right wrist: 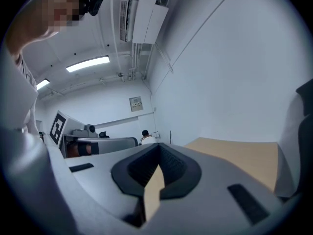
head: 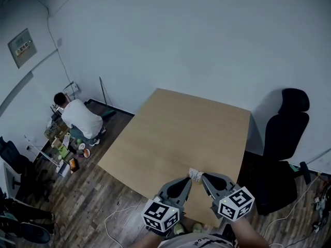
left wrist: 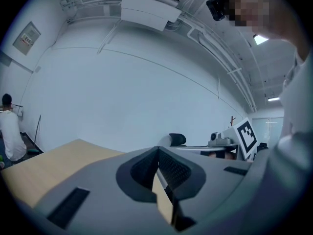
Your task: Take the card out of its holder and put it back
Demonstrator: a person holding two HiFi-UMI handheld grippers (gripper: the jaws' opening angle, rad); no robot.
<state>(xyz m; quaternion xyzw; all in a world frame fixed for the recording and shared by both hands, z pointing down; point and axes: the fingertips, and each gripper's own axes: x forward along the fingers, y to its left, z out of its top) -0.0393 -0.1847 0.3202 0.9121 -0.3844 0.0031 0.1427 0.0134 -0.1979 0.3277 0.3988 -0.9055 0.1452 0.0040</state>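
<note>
A small white card in its holder sits at the near edge of the tan table. Both grippers meet at it. My left gripper is shut, its tip on the item's left side, where the holder is. My right gripper is shut, its tip on the right side, where the card is. In the left gripper view the jaws of the left gripper touch at their tips. The right gripper view shows the right gripper the same way. In both views the jaws hide the card and holder.
A black office chair stands right of the table. A person in a white shirt crouches on the floor at the far left among small items. A white cable lies on the wooden floor near the table's front left corner.
</note>
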